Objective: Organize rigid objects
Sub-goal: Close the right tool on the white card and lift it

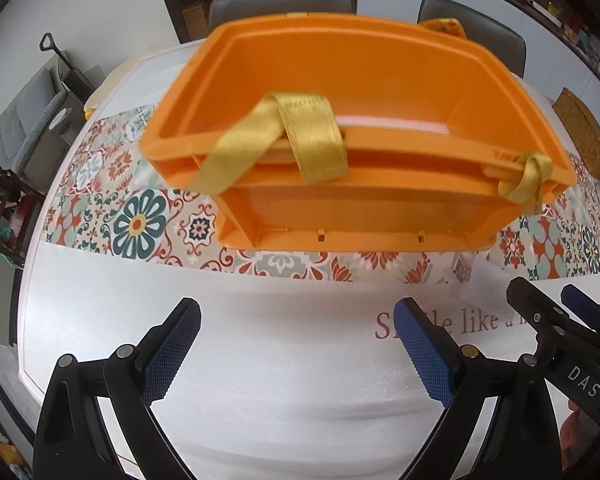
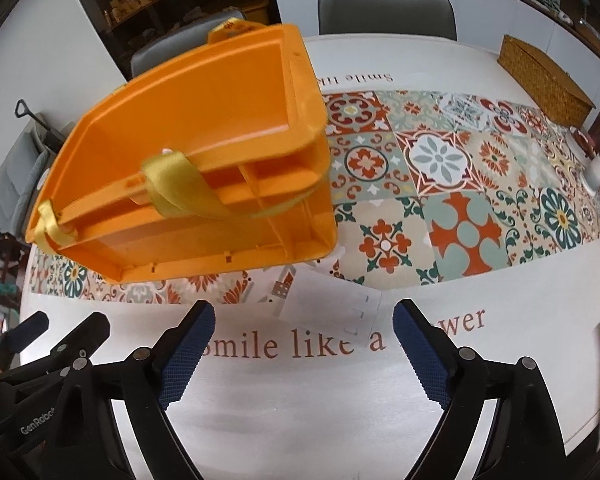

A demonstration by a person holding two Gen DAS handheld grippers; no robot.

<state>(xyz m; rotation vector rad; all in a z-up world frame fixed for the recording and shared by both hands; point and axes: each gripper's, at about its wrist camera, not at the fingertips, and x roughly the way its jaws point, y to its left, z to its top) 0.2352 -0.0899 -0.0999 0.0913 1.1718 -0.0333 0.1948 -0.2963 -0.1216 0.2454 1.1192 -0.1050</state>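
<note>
An orange plastic box stands on the patterned runner of the white table, with a gold ribbon strap over its near rim and a knot at its right corner. It also shows in the right wrist view, to the upper left. My left gripper is open and empty, short of the box over the white tabletop. My right gripper is open and empty, to the right of the box; it shows in the left wrist view at the right edge.
A woven basket stands at the far right of the table. A white cup sits near the right edge. A clear plastic sheet lies in front of the box. Grey chairs stand behind the table.
</note>
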